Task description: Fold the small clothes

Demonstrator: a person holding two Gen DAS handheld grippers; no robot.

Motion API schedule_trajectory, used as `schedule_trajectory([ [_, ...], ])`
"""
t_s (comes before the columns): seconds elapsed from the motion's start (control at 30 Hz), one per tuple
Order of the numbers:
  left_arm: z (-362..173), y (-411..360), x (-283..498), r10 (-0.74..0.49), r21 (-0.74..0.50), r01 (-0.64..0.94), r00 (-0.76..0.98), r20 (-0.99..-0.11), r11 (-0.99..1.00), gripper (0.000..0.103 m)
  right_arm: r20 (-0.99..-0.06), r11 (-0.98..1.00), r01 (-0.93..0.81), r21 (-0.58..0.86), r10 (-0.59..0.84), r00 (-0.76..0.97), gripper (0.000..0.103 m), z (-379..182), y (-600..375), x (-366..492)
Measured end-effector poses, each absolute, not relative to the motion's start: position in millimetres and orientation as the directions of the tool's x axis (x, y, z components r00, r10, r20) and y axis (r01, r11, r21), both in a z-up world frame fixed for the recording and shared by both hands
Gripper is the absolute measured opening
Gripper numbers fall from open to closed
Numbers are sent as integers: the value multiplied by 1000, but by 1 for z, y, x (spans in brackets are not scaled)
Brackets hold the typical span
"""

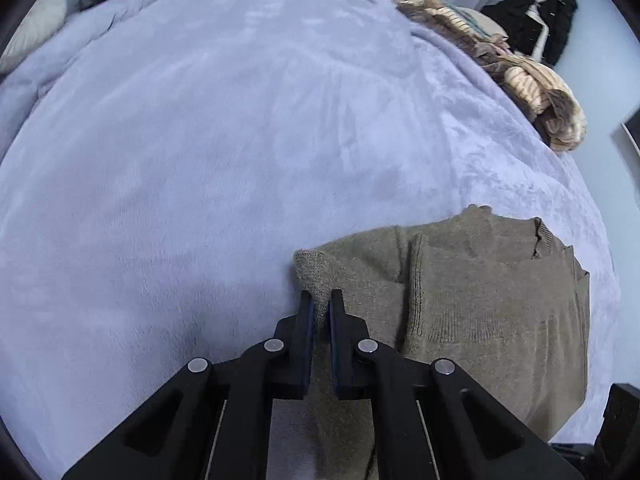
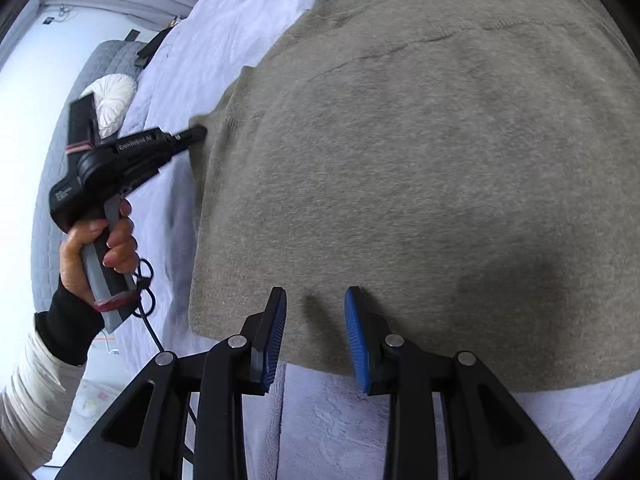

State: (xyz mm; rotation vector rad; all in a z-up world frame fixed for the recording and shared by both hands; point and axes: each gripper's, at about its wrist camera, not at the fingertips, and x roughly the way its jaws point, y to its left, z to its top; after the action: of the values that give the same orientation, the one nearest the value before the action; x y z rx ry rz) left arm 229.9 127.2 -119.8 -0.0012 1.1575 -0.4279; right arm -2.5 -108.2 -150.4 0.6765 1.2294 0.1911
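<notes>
left hand-held gripper (image 1: 320, 300) clamped on sweater (image 1: 480, 300) corner, body toward 3 o'clock | right hand-held gripper (image 2: 316, 308) apart over near hem, sweater stretching to 12 | on bed (image 1: 200, 160)

In the left wrist view the sweater (image 1: 480, 304) lies on the blanket (image 1: 200, 160) at lower right of the frame. The left gripper (image 1: 320, 300), at bottom centre, has the sweater's left corner between its fingers. A pile of clothes (image 1: 520, 80) sits on the blanket at upper right, a pillow (image 1: 36, 28) at upper left. In the right wrist view the sweater (image 2: 420, 160) fills the centre and right; the right gripper (image 2: 316, 304) stands over its lower edge, and the left gripper (image 2: 198, 134) touches its left edge.
</notes>
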Motion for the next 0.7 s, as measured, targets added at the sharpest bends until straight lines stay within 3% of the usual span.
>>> schedule_trajectory([
  [0.13, -148, 128, 239, -261, -161, 338, 278, -924, 927, 8, -820, 801, 226, 554, 480, 312, 33, -162, -98, 3],
  [0.2, -155, 137, 239, -273, -189, 296, 273, -923, 936, 13, -826, 800, 240, 550, 480, 294, 33, -171, -97, 8],
  [0.37, -128, 155, 226, -247, -182, 216, 330, -911, 959, 13, -831, 816, 210, 538, 473, 291, 33, -155, -95, 7],
  [0.5, -108, 165, 208, -279, -217, 211, 335, -900, 953, 13, -817, 834, 184, 521, 424, 392, 33, -129, -96, 14],
  [0.7, -121, 158, 181, -223, -172, 197, 277, -935, 965, 13, -849, 866, 183, 465, 378, 368, 33, -140, -86, 58],
])
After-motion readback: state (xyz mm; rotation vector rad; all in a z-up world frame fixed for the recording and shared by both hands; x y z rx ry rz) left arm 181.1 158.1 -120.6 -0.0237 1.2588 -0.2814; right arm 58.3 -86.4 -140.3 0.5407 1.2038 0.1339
